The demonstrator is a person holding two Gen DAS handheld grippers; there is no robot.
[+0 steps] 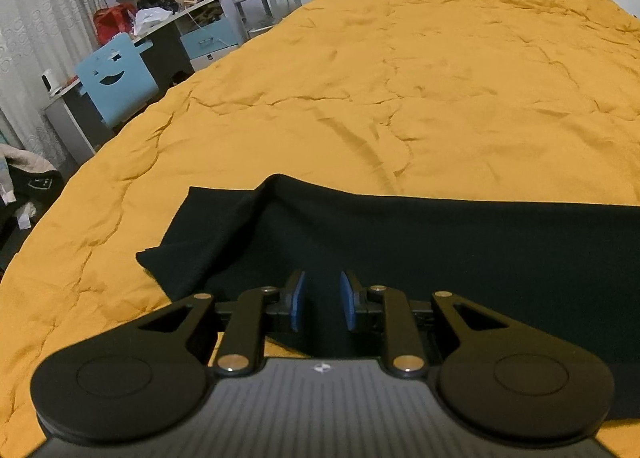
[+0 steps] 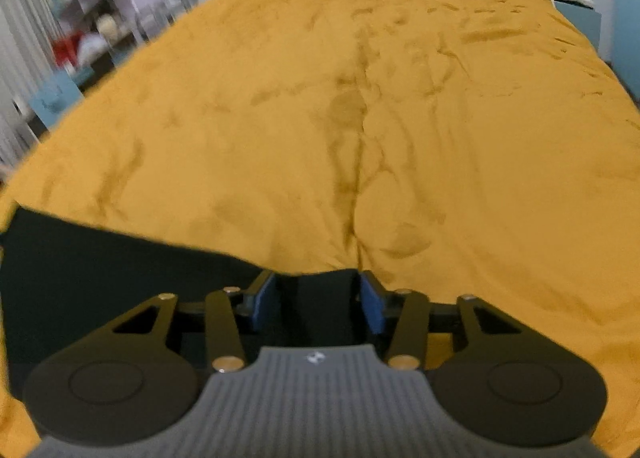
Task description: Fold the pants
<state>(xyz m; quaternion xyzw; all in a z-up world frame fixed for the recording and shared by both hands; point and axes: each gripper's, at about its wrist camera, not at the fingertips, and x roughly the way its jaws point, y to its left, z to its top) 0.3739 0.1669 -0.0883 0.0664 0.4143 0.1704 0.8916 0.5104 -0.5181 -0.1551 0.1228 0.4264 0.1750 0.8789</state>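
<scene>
The black pants (image 1: 440, 258) lie across the near part of a yellow bedspread (image 1: 400, 77). In the left wrist view a folded end sticks out to the left and the cloth runs off to the right. My left gripper (image 1: 322, 300) is over the pants, jaws a little apart with black cloth between the blue pads (image 1: 298, 304). In the right wrist view, which is blurred, the pants (image 2: 100, 270) lie at lower left. My right gripper (image 2: 318, 304) is open over their right end, with cloth between the pads (image 2: 372, 306).
The yellow bedspread (image 2: 400, 117) fills the far side of both views. Left of the bed stand a blue chair (image 1: 116, 77), a cluttered desk (image 1: 168, 23) and shelves. A blue nightstand (image 2: 576, 13) stands at the bed's far right.
</scene>
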